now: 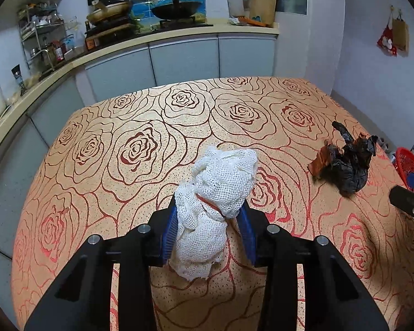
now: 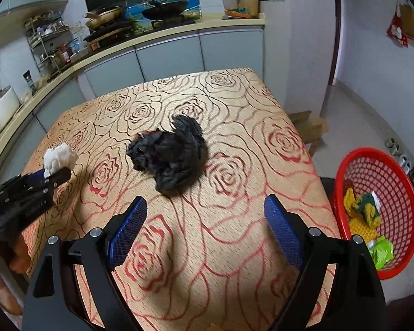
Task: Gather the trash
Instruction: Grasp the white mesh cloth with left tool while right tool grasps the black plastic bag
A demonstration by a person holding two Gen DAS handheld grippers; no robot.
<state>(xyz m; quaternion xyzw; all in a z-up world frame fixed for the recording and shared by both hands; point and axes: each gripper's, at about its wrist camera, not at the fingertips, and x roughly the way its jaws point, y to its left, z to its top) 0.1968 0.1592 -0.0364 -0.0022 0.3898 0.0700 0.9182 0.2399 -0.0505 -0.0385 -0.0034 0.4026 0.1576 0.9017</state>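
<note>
red basket (image 2: 372, 165): wrappers inside | left jaws grip white mesh wad (image 1: 218, 193) | right jaws wide

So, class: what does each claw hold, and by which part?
Left claw grips the white mesh cloth around its lower middle. Right claw is open, empty.

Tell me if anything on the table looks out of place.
A crumpled black bag lies loose mid-table on the tablecloth, uncollected, with the red basket off to the right. The left claw grips white netting.
</note>
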